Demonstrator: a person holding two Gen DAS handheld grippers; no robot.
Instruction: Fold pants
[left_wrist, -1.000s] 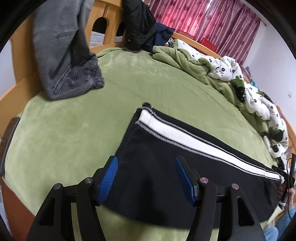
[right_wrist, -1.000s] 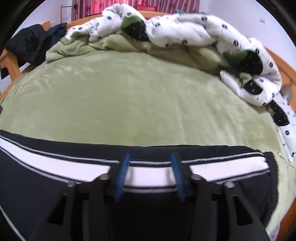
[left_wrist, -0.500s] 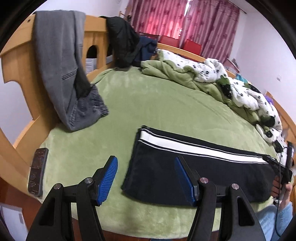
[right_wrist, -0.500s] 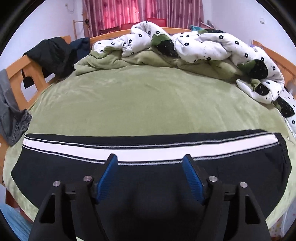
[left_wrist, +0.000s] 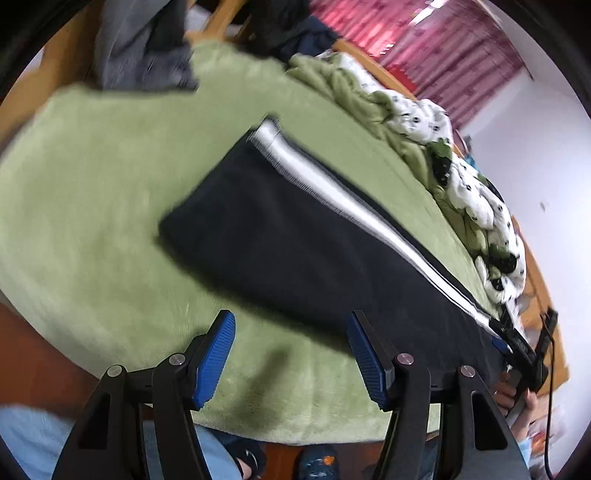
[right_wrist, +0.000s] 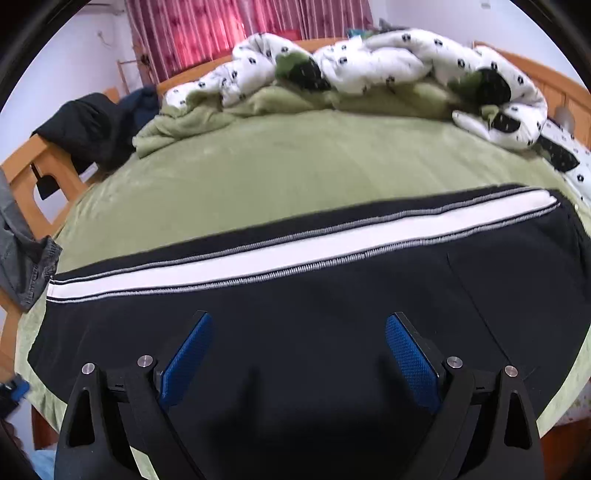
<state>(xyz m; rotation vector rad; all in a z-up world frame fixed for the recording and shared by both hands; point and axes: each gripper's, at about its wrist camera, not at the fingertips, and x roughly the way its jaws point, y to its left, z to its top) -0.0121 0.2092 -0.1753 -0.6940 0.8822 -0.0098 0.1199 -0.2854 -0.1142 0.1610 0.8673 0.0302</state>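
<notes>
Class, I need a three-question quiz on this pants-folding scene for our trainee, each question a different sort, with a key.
1. True or false: the left gripper is clamped on the black pants.
2. Multiple choice: the white stripe lies A) along the pants' far edge, B) along the near edge, C) across the middle.
3. Fill in: the pants rest on a green ____.

Key: 1 false, its fingers are apart over green cover. 2 A. 3 blanket.
</notes>
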